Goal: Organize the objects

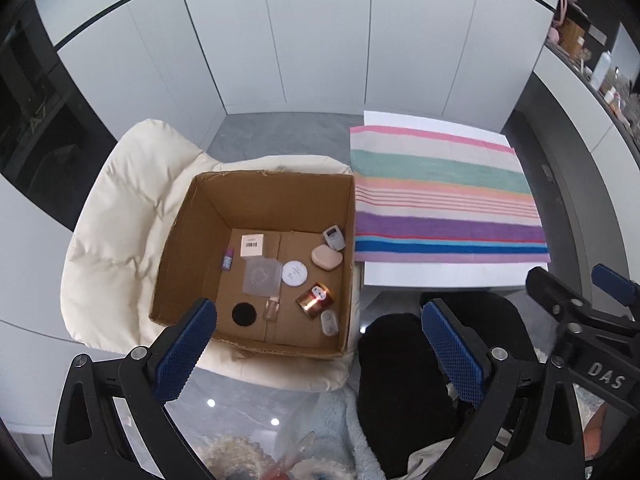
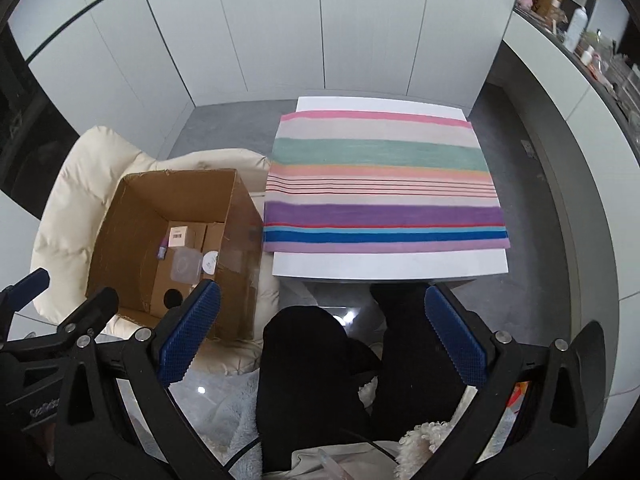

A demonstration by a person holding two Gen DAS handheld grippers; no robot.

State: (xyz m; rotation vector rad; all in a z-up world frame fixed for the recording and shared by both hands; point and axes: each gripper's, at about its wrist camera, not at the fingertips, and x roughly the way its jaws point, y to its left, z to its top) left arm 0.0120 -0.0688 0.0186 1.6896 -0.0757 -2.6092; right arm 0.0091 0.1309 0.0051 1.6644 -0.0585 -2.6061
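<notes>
An open cardboard box (image 1: 180,240) sits on a cream padded chair (image 1: 112,240). Inside lie several small items: a copper-coloured tin (image 1: 314,299), a white round compact (image 1: 295,273), a pink case (image 1: 327,256), a grey device (image 1: 333,237), a clear square container (image 1: 262,276), a white barcode box (image 1: 252,245) and a black disc (image 1: 244,313). My left gripper (image 1: 320,356) is open and empty above the box's near edge. My right gripper (image 2: 322,328) is open and empty, right of the box (image 2: 236,232), before the table. The right gripper also shows at the left wrist view's right edge (image 1: 580,304).
A striped cloth (image 2: 384,184) covers a white table (image 2: 392,266) to the right of the box. The person's black-clad legs (image 2: 320,360) are below the grippers. White cupboard doors (image 2: 320,20) stand behind. A cluttered shelf (image 2: 580,28) runs along the far right.
</notes>
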